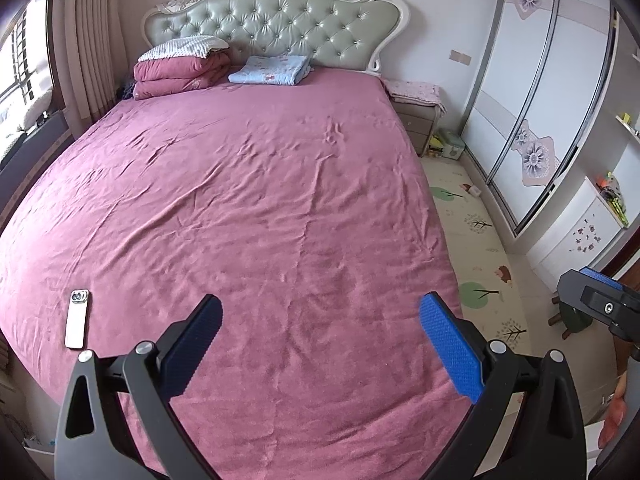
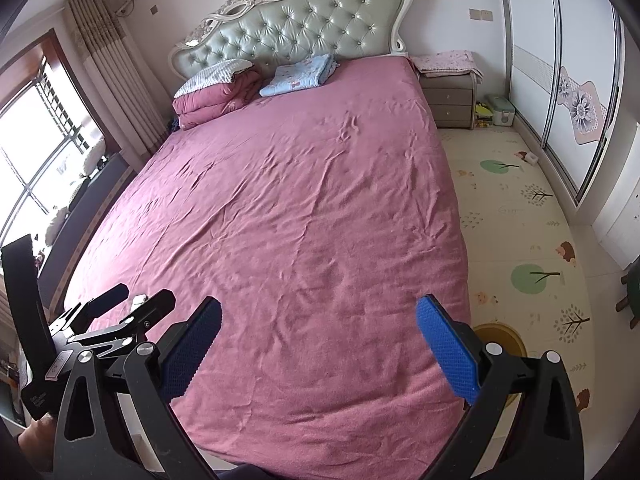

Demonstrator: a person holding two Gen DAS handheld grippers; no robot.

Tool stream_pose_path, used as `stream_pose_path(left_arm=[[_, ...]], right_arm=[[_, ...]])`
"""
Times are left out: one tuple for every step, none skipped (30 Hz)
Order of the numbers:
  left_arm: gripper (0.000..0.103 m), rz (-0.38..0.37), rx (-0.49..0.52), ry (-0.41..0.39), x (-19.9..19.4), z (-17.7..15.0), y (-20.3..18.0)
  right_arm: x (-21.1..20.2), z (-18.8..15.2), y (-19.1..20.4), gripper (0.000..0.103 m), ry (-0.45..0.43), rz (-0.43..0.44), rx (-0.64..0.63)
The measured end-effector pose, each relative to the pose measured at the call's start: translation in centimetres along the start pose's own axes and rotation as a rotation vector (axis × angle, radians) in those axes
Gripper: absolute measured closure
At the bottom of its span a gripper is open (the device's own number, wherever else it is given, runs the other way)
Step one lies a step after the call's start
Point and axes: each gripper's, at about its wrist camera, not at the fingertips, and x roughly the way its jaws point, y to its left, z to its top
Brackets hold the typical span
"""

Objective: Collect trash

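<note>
Two handheld grippers hovered side by side over the foot of a bed (image 1: pixel 280 208) with a wrinkled pink sheet. The left gripper (image 1: pixel 320 312) had its jaws spread wide and held nothing. The right gripper (image 2: pixel 318 314) was the same: jaws wide, empty.

No clear trash showed on the bed. The likeliest piece was a small pale scrap (image 2: pixel 530 158) on the play mat (image 2: pixel 520 220), at about two o'clock in the right wrist view, close to the wardrobe (image 2: pixel 560 60). It was too small to identify with certainty.

On the sheet at about eight o'clock in the left wrist view lay a white phone (image 1: pixel 77 319), flat and near the bed's edge. It did not look like trash. At twelve o'clock, against the headboard (image 1: pixel 272 24), sat a folded pink quilt (image 1: pixel 180 74) and a folded blue blanket (image 1: pixel 270 69). A nightstand (image 2: pixel 448 100) stood at one o'clock, with a small box (image 2: pixel 500 110) on the floor beside it.

To do this step well, the person would probably need to search first, sweeping both cameras along the floor beside the bed. The right gripper sat nearer the mat, so it suited the scrap. Approaching low, with jaws straddling the scrap before closing, should help with something so thin. The phone was best left alone.
</note>
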Motion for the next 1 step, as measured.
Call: stream_pose_path(left_arm=[[0.004, 0.001, 0.002, 0.0, 0.03, 0.04, -0.05]], right_arm=[[-0.03, -0.03, -0.01, 0.009, -0.001, 0.002, -0.001]])
